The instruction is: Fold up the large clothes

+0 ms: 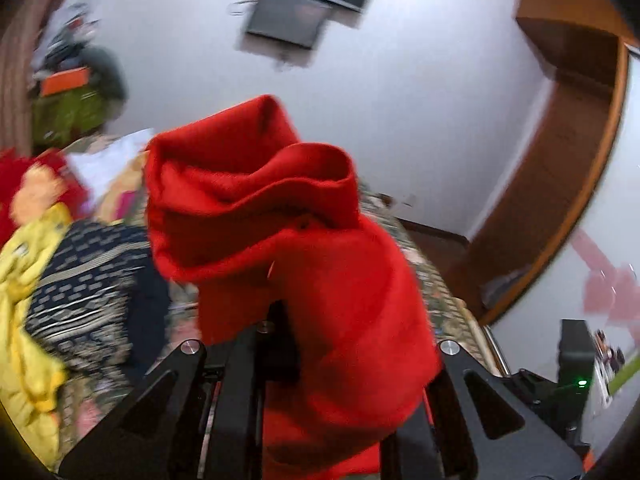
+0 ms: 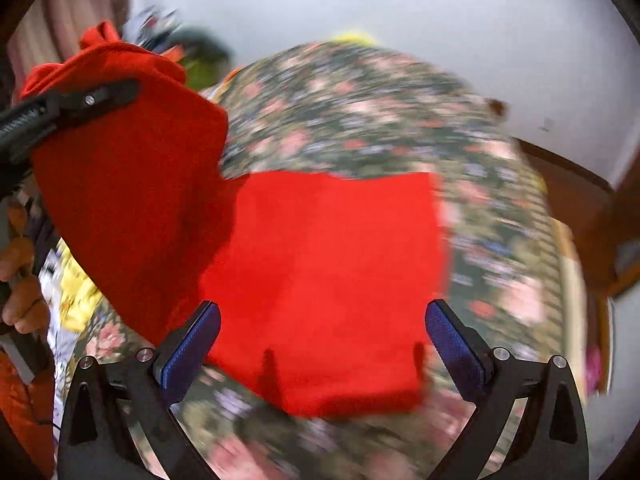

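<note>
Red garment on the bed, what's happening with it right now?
A person is folding a red garment on the floral bedspread. The left claw is shut on one end, lifting it up and over, while the rest lies flat on the bed. The right claw hovers open above the flat part, gripping nothing. Other clothes sit piled on the left side of the bed.

Garment (image 2: 320, 280): plain bright red.
Bedspread (image 2: 360, 120): dark green, pink florals (blurred).
Jacket (image 1: 24, 320): yellow, left of the garment.
Patterned cloth (image 1: 88, 280): navy, pale geometric bands.
Finger pads (image 2: 192, 344): blue.
</note>
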